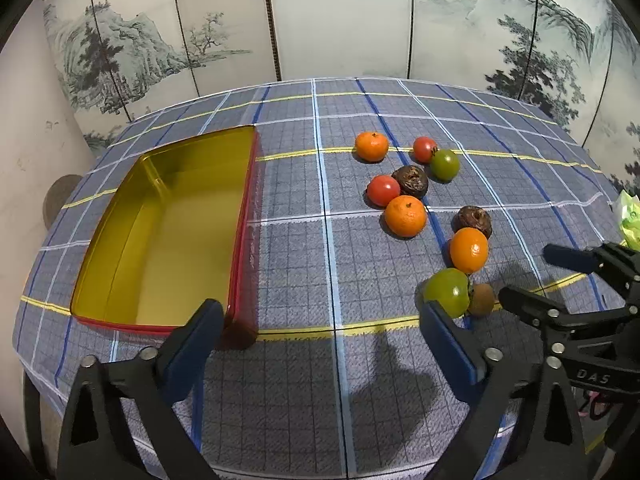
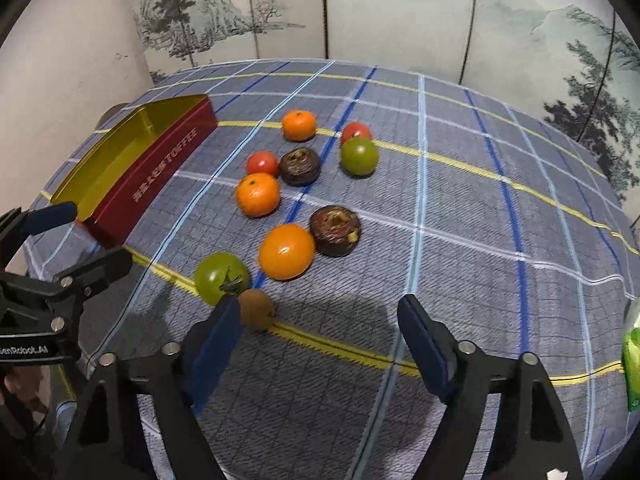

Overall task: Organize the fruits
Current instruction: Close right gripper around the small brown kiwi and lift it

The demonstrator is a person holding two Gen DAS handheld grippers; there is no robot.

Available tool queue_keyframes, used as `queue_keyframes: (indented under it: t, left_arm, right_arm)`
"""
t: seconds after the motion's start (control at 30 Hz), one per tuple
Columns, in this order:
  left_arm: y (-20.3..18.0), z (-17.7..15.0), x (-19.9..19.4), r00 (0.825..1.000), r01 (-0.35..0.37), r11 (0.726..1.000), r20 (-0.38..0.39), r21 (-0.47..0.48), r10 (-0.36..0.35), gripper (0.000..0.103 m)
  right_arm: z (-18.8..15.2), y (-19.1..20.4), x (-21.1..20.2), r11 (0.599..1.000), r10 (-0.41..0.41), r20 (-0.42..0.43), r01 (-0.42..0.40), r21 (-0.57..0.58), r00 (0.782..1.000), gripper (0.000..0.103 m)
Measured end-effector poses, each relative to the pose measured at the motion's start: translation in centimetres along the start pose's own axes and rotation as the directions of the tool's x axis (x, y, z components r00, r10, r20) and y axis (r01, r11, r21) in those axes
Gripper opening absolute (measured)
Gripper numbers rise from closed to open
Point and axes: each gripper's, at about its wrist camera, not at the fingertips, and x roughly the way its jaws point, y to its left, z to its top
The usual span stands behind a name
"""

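Ten fruits [image 2: 286, 251] lie loose on the checked cloth [image 2: 460, 208], none yet in the tin [image 1: 172, 232] well left, so with both the left gripper [image 1: 320, 344] and right gripper [image 2: 320, 340] spread empty, the first pick seemingly awaits, likely the kiwi [image 2: 257, 309].

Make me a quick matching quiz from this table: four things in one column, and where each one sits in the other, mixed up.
Things:
1. tin
2. kiwi
3. far orange
4. right tool

Places:
A. touching the near green tomato
B. left side of the cloth, no fruit in it
C. open above the cloth, holding nothing
D. farthest back of the oranges

Pairs: 1-B, 2-A, 3-D, 4-C
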Motion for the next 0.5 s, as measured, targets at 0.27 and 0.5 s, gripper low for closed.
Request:
queue_keyframes:
  t: [0.27,0.5]
  left_arm:
    - [0.1,-0.2,0.1,1.0,0.0,1.0,-0.008,-0.007,0.0,0.088]
    - [0.1,-0.2,0.2,1.0,0.0,1.0,-0.014,-0.005,0.0,0.088]
  right_arm:
    - [-0.6,1.2,1.2,0.999,0.036,-0.044,-0.037,-0.039,0.998,0.052]
    - [-0.6,2.1,2.2,0.996,0.067,-0.071,-0.071,-0.051,0.995,0.043]
